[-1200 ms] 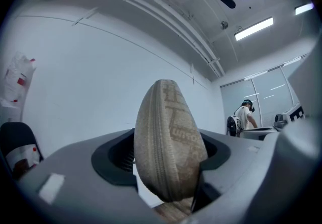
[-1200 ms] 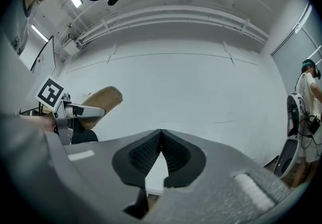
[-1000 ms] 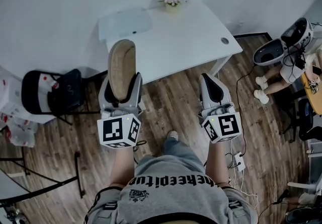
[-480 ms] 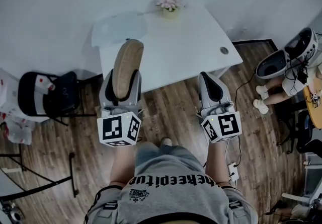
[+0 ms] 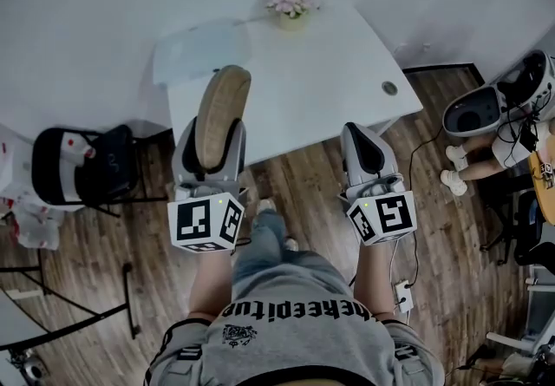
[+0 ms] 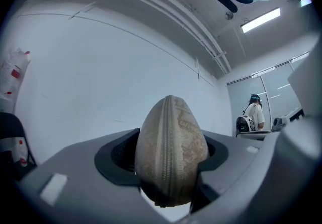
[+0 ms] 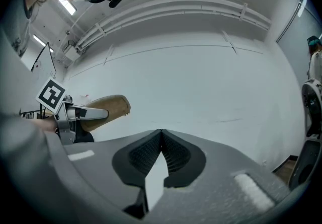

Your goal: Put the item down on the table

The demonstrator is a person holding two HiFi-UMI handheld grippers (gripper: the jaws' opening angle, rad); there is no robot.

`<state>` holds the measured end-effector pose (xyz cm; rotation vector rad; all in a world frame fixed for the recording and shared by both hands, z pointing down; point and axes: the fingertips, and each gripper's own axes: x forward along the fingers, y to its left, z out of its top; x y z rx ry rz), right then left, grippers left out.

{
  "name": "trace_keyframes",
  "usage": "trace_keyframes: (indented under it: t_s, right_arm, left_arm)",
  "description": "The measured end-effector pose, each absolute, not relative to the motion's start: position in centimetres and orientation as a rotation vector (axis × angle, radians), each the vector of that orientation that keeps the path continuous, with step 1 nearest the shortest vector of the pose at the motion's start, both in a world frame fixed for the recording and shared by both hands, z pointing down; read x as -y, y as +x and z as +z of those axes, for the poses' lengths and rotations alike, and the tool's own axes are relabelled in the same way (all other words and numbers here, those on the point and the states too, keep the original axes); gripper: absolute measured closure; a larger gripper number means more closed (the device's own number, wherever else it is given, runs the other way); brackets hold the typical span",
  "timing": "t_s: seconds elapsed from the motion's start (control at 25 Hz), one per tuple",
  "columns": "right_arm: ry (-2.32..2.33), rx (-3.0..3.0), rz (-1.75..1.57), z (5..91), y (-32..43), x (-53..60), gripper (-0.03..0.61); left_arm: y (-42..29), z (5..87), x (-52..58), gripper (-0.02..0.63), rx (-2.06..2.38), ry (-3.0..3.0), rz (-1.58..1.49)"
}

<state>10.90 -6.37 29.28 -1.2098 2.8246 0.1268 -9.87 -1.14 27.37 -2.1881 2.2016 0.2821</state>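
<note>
A tan zippered pouch stands upright between the jaws of my left gripper, which is shut on it. The pouch's top overlaps the front left corner of the white table. In the left gripper view the pouch fills the gap between the dark pads, zipper facing the camera. My right gripper is shut and holds nothing, level with the left one and in front of the table's near edge. Its closed pads meet at the tips. From there the pouch shows at the left.
A small flower pot sits at the table's far edge, and a pale flat pad lies at its left end. A black chair stands to the left. A seated person's legs and cables are at the right.
Both grippers have come closer to the table, and the pouch's top now overlaps the table's front left corner. A foot has stepped forward below. The left jaws have narrowed slightly on the pouch.
</note>
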Motion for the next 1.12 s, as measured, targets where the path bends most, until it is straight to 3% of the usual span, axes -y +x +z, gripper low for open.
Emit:
trace_keyframes:
  t_s: [1.12]
  right_arm:
    - [-1.334, -2.786, 0.074, 29.9, 4.9, 22.6, 0.581]
  left_arm:
    - [-15.0, 28.3, 19.7, 0.31, -2.106, -2.34, 0.211]
